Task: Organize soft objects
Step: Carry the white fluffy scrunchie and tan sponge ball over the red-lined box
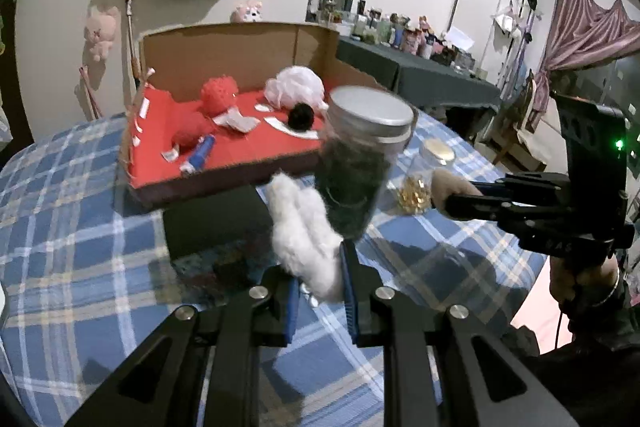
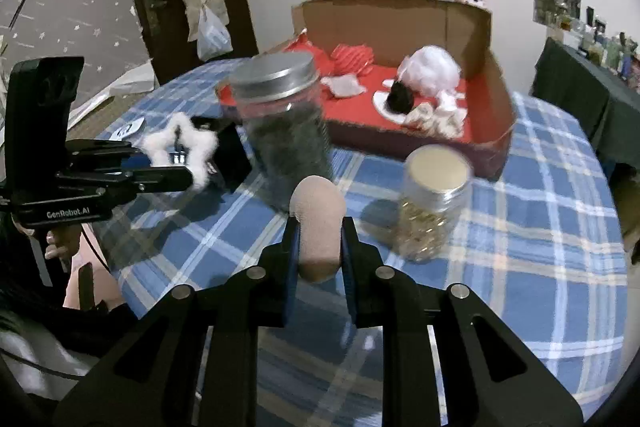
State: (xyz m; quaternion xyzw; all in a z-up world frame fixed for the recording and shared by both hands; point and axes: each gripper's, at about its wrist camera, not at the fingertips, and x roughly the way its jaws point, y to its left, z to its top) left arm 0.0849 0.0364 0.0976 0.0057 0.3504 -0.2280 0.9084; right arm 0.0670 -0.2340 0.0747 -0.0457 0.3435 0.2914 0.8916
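Observation:
My left gripper [image 1: 320,283] is shut on a white fluffy star-shaped piece [image 1: 304,231], held above the checked tablecloth. In the right wrist view the same white star [image 2: 182,147] shows sideways in the left gripper [image 2: 188,179]. My right gripper [image 2: 318,251] is shut on a beige rounded sponge [image 2: 318,223]; from the left wrist view that sponge [image 1: 448,187] peeks out of the right gripper [image 1: 452,203]. Behind stands a cardboard box with a red floor [image 1: 248,151], holding red soft balls [image 1: 218,95], a white puff [image 1: 296,87] and a black pompom [image 1: 300,115].
A tall jar with a metal lid and dark filling [image 1: 360,163] stands just ahead of both grippers, with a smaller jar of gold bits [image 2: 430,203] to its right. A black box [image 1: 216,223] sits under the carton's front. A dark-clothed side table [image 1: 420,75] lies beyond.

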